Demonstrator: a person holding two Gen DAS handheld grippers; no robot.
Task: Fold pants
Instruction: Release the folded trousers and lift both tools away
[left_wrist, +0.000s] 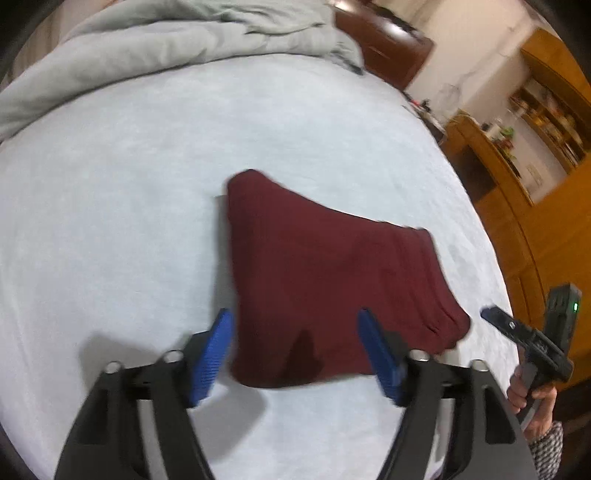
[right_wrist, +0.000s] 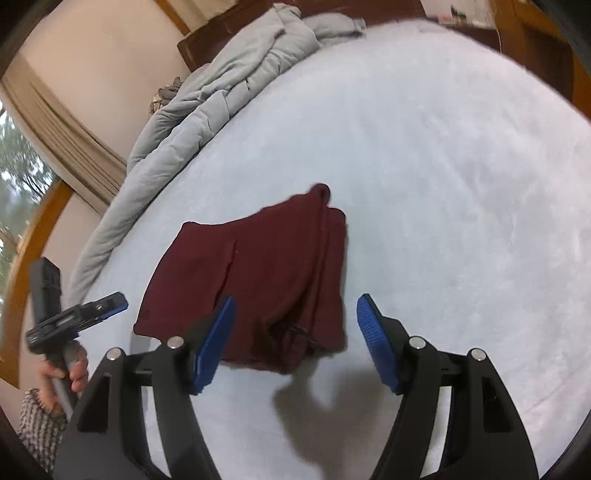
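Dark red pants (left_wrist: 325, 280) lie folded into a compact stack on the pale blue bed sheet (left_wrist: 129, 221). My left gripper (left_wrist: 295, 325) is open and empty, held just above the near edge of the stack. My right gripper (right_wrist: 295, 314) is open and empty too, above the stack's near right corner. The pants (right_wrist: 258, 280) show layered folds along their right side in the right wrist view. The right gripper also shows at the right edge of the left wrist view (left_wrist: 517, 332). The left gripper shows at the left edge of the right wrist view (right_wrist: 85, 314).
A crumpled grey duvet (left_wrist: 166, 44) lies along the far side of the bed and shows in the right wrist view (right_wrist: 207, 99). Wooden shelves (left_wrist: 535, 122) stand past the bed's right edge. A curtained window (right_wrist: 37, 147) is on the left.
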